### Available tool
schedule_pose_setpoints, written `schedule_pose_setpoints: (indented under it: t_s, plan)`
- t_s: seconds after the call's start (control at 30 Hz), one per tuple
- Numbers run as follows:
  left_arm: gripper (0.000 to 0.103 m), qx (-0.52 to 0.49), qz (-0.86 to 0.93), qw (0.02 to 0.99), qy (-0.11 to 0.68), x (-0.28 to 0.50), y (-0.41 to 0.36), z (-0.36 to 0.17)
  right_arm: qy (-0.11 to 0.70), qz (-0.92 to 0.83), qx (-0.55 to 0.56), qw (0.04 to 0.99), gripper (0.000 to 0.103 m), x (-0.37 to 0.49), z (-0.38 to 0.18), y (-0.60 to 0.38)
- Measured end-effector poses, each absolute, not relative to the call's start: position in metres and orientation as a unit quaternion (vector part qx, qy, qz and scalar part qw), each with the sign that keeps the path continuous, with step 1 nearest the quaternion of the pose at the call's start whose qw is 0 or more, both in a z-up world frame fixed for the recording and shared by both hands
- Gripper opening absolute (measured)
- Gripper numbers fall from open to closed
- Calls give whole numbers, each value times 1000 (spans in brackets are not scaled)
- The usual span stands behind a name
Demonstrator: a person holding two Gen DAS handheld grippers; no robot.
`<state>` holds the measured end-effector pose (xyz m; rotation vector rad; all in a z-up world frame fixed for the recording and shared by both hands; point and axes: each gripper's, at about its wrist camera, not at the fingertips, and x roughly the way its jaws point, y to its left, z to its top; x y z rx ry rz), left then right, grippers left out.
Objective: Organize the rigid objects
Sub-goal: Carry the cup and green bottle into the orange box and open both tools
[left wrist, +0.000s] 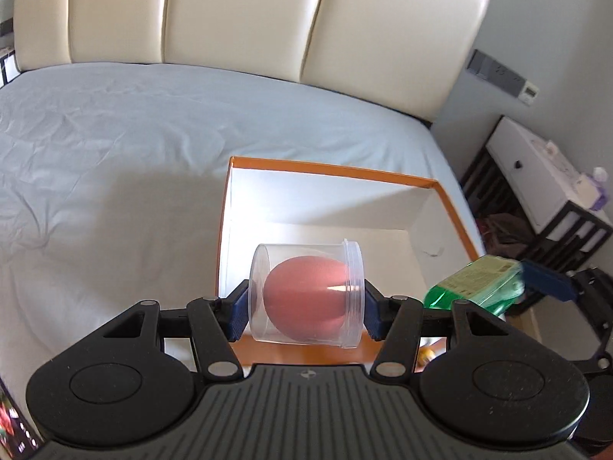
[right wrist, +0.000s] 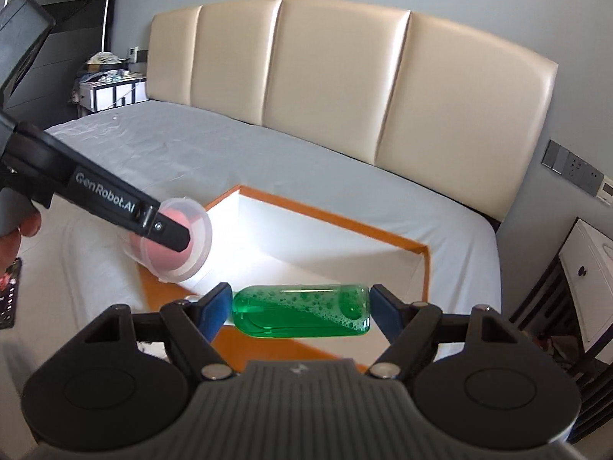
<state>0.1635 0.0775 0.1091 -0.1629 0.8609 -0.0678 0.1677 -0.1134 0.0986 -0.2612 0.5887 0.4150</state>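
My left gripper (left wrist: 304, 306) is shut on a clear plastic jar (left wrist: 306, 293) with a pink egg-shaped sponge inside, held sideways above the near edge of an open orange box (left wrist: 333, 170) with a white inside. The jar also shows in the right wrist view (right wrist: 176, 241). My right gripper (right wrist: 300, 312) is shut on a clear bottle of green liquid (right wrist: 302, 310), held sideways over the near edge of the same box (right wrist: 325, 214). In the left wrist view the green bottle (left wrist: 475, 283) hangs at the box's right side.
The box lies on a bed with a grey sheet (left wrist: 115, 134) and a cream padded headboard (right wrist: 337, 76). A white nightstand (left wrist: 536, 176) stands right of the bed. A phone (right wrist: 9, 295) lies at the left edge.
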Motion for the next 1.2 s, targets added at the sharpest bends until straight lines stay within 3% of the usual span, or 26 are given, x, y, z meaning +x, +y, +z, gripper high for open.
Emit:
schedule_pose_setpoints:
  t_s: [0.37, 0.77, 1.2]
  plan:
    - [65, -17, -55, 866, 496, 223, 56, 46, 442, 207, -135, 862, 77, 266, 40, -84]
    - [65, 12, -36, 859, 511, 230, 63, 33, 544, 228, -146, 794, 77, 294, 10, -57]
    - [65, 52, -22, 862, 505, 233, 56, 33, 538, 212, -163, 800, 78, 287, 18, -58]
